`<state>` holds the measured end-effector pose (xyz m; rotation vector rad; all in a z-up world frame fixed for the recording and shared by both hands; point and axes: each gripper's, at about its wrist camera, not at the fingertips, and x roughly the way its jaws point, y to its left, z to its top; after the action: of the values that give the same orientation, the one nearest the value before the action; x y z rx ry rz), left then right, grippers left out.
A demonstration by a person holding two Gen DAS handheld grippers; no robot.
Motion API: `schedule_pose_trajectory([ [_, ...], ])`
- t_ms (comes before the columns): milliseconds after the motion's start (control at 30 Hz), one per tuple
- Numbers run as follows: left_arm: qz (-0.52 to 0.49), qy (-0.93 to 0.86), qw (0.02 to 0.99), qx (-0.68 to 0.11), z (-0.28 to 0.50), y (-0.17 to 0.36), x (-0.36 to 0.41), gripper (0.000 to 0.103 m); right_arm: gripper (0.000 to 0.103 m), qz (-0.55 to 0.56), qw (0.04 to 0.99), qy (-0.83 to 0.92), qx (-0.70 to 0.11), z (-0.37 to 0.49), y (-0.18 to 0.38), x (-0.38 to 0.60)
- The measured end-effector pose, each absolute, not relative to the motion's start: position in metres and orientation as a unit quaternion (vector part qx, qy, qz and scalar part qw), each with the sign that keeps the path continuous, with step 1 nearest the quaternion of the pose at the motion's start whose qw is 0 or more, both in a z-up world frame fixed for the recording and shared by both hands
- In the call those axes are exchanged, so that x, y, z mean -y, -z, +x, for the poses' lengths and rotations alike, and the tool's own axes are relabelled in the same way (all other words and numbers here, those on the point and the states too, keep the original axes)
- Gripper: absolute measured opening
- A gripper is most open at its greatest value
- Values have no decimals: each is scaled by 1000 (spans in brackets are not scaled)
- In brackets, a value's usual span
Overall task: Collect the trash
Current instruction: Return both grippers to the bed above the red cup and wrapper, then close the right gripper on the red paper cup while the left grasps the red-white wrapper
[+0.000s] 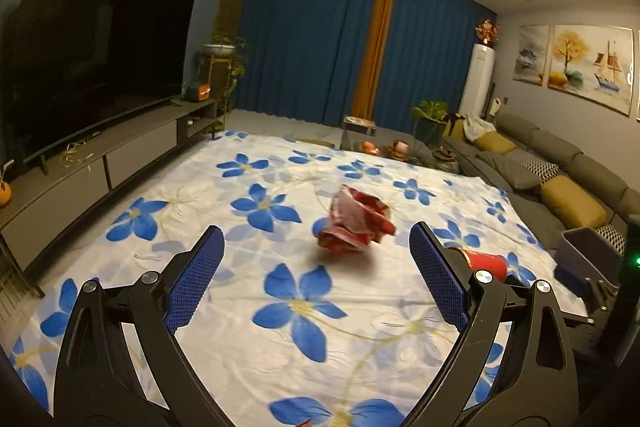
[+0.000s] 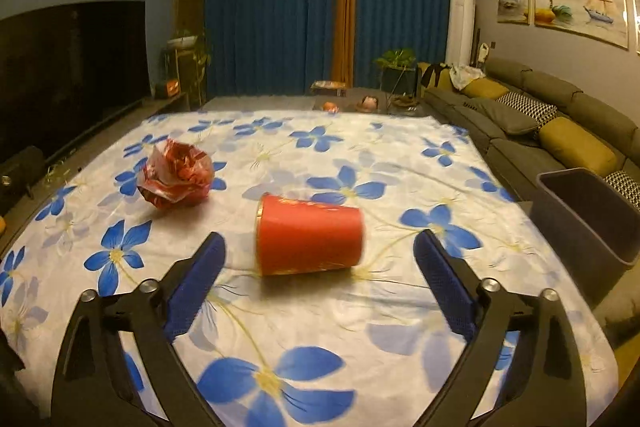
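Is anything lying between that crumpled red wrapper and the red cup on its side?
Nothing: between the crumpled wrapper and the red cup only bare flowered cloth shows, clearest in the right wrist view.

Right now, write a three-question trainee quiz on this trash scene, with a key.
1. True or false: the red cup stands upright on the flowered cloth.
2. Which item does the left gripper face: A) crumpled red wrapper, B) grey bin, C) a bottle?
3. Fill in: both the left gripper and the right gripper are ____.

Key: 1 false, it lies on its side; 2 A; 3 open, holding nothing.
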<state>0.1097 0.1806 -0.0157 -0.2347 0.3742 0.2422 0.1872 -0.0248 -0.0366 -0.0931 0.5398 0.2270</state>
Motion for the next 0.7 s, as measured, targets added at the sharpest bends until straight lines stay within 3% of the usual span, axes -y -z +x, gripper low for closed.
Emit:
schedule_pose_trajectory([
  [167, -104, -117, 970, -185, 121, 14, -189, 92, 73, -51, 950, -108, -289, 206, 49, 4],
  [400, -87, -100, 971, -200, 149, 19, -190, 92, 57, -53, 943, -88, -315, 223, 64, -1],
  [567, -86, -84, 969, -215, 171, 28, -196, 92, 26, -66, 941, -82, -322, 225, 69, 4],
  [700, -92, -70, 964, -238, 193, 39, -203, 92, 16, -68, 940, -77, -327, 226, 70, 10],
])
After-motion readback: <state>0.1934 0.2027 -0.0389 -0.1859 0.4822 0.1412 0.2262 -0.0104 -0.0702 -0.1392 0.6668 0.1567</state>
